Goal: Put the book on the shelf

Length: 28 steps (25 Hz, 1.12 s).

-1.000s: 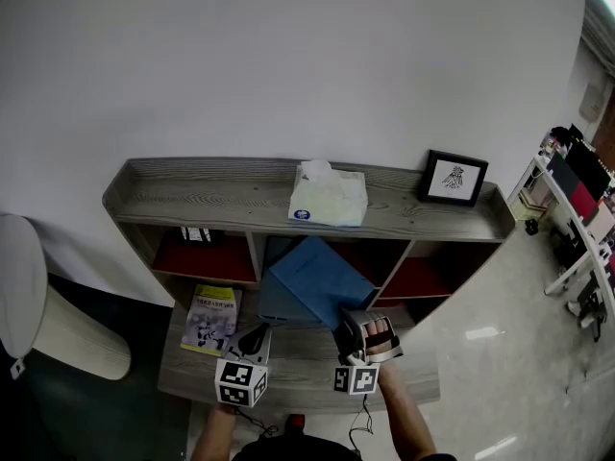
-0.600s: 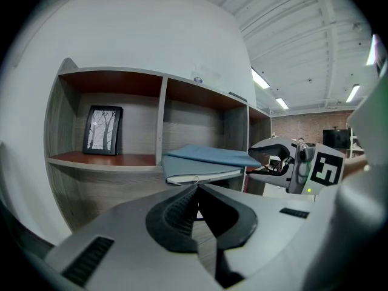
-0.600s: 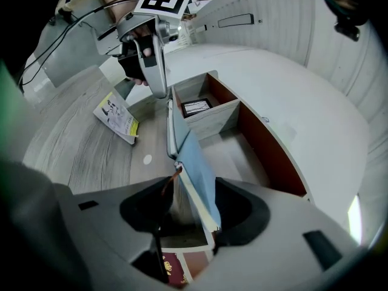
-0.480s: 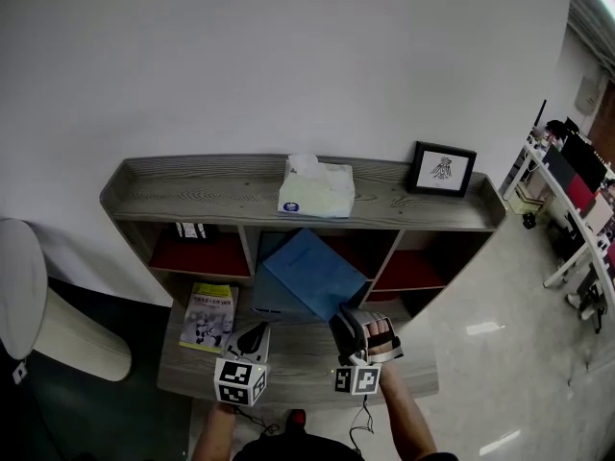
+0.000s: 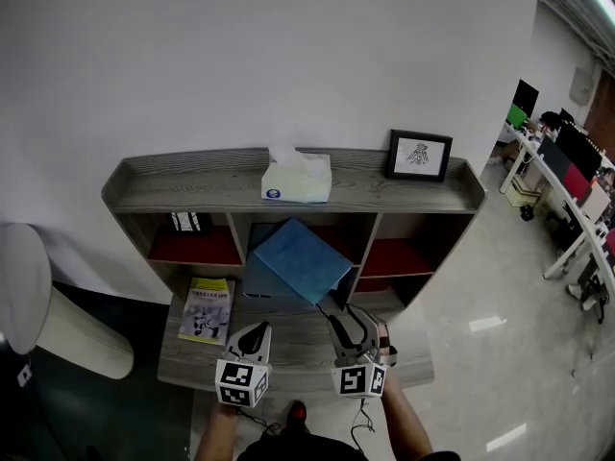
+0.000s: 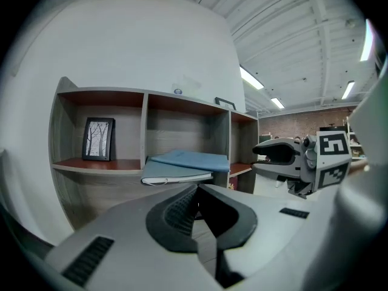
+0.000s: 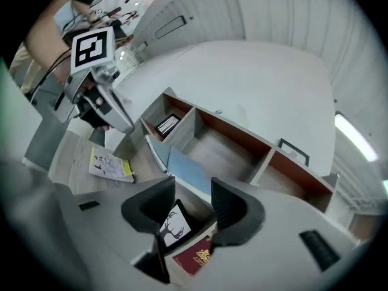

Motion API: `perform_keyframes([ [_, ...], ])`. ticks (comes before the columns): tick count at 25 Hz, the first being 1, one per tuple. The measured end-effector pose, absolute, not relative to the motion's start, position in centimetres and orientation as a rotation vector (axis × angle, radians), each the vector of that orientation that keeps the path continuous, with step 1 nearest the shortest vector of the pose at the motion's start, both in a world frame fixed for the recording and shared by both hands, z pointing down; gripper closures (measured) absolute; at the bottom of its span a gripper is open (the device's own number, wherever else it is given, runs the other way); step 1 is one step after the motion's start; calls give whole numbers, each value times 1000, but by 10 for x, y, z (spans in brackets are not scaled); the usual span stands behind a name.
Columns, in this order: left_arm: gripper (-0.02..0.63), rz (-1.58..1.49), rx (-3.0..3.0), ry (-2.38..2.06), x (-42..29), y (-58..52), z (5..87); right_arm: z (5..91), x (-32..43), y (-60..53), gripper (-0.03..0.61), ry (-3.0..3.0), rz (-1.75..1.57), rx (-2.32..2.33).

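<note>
A blue book (image 5: pixel 301 258) lies askew on a grey-blue book (image 5: pixel 258 283) in the shelf's middle compartment, its near corner jutting out over the front. My right gripper (image 5: pixel 342 313) hovers just short of that corner, open, apart from the book. In the right gripper view the blue book (image 7: pixel 189 171) lies beyond the right gripper (image 7: pixel 193 193), whose jaws have nothing between them. My left gripper (image 5: pixel 257 331) hangs over the lower ledge, shut and empty. In the left gripper view the blue book (image 6: pixel 194 160) rests on the grey one (image 6: pixel 173 173), with the right gripper (image 6: pixel 284 155) to the right.
A tissue box (image 5: pixel 296 181) and a framed picture (image 5: pixel 419 156) stand on the shelf top (image 5: pixel 192 188). A yellow magazine (image 5: pixel 208 309) lies on the lower ledge at the left. A deer picture (image 7: pixel 174 226) and a red booklet (image 7: pixel 195 256) lie below the right gripper. A white rounded object (image 5: pixel 38 305) stands at the far left.
The right gripper has drawn back from the blue book's near corner and rolled. The book stays lying in the middle compartment. The left gripper has shifted only slightly.
</note>
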<state>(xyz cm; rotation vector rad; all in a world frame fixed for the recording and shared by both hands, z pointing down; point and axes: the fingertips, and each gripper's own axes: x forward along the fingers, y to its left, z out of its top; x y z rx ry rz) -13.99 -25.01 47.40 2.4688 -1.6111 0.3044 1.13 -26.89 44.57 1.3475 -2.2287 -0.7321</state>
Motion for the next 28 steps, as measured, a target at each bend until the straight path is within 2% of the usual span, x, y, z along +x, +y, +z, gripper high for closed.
perform_keyframes([
  [6, 607, 281, 2492, -1628, -125, -226, 460, 444, 32, -244, 424, -2435, -453, 1472],
  [11, 607, 264, 2511, -1625, -106, -203, 453, 442, 46, -218, 506, -2544, -243, 1539],
  [17, 607, 265, 2514, -1618, -91, -172, 453, 448, 64, -180, 529, -2595, -90, 1591],
  [28, 607, 271, 2526, -1621, -78, -100, 453, 451, 85, -105, 548, -2624, -23, 1615],
])
